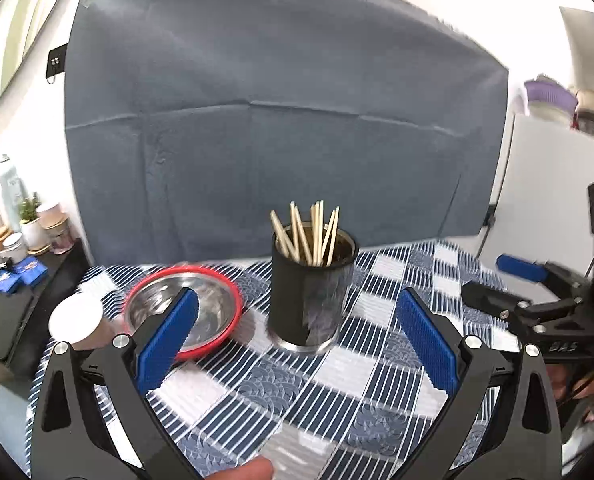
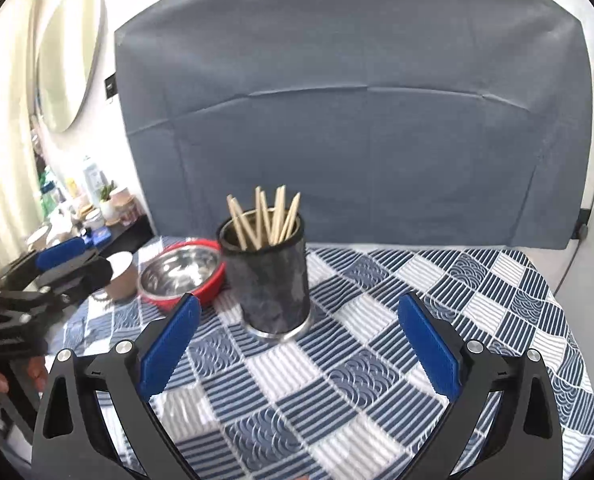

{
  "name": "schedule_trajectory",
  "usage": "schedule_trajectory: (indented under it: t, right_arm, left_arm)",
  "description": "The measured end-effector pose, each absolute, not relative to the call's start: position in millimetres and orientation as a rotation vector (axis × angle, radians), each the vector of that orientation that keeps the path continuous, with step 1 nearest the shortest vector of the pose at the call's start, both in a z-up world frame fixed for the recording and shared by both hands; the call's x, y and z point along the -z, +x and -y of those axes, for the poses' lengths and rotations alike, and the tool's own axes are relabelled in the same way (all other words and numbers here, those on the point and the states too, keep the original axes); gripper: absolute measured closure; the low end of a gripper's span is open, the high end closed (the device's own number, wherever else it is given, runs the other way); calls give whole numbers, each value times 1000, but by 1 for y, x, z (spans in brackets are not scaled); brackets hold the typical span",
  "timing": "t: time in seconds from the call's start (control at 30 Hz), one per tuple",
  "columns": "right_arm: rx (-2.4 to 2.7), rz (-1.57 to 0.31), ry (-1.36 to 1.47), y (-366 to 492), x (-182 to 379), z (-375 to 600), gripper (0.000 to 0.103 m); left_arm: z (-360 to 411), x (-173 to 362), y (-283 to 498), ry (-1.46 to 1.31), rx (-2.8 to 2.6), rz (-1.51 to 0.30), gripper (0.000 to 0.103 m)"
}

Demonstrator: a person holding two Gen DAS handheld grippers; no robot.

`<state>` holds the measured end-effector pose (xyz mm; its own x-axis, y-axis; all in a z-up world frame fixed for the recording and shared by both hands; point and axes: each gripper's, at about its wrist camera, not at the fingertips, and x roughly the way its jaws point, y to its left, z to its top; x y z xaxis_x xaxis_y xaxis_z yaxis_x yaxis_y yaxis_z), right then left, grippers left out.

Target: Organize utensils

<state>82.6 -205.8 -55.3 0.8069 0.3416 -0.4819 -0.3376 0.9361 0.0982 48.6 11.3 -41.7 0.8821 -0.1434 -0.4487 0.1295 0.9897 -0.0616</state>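
A bundle of pale wooden chopsticks stands tip-up, fanned at slight angles, inside a dark cylindrical metal holder with a mottled black skin and a bright steel base ring. The holder sits upright on the surface, ahead of and between the fingers of the left claw, apart from both pads. From the right wrist view the same chopsticks and holder stand ahead of the right claw, a little left of its centre line.

Both claws are spread wide and hold nothing; their ribbed blue pads touch no object.

Just left of the holder rests a shallow stainless-steel bowl with a red rim, shiny inside. Beside that is a brown paper cup; motion blur makes it hard to tell whether cup and bowl touch. Everything rests on a blue-and-white checked cloth with striped and wave-patterned squares. A grey fabric backdrop hangs behind.
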Motion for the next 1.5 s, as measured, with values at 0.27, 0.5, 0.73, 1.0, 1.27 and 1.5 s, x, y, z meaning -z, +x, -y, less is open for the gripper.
schedule_trajectory:
  t: [0.27,0.5,0.73,1.0,1.27,1.5]
  right_arm:
    - [-333,-547,-6,42,47,210,8]
    - [-312,-555,-24,21,40,217,8]
    - [-323,-553,-20,9,38,213,8]
    - [-306,-553,6,4,38,216,8]
    - [-291,-559,42,6,39,222,8]
    - [-296,-556,35,4,38,223,8]
  left_arm:
    - [-8,31,6,-12,93,-496,6]
    - [-7,25,-13,-70,86,-518,6]
    - [-12,29,-14,-86,67,-534,6]
    - [-7,32,-15,-60,98,-551,6]
    - [-6,32,-16,-57,102,-552,6]
    - [-5,32,-18,-62,115,-548,6]
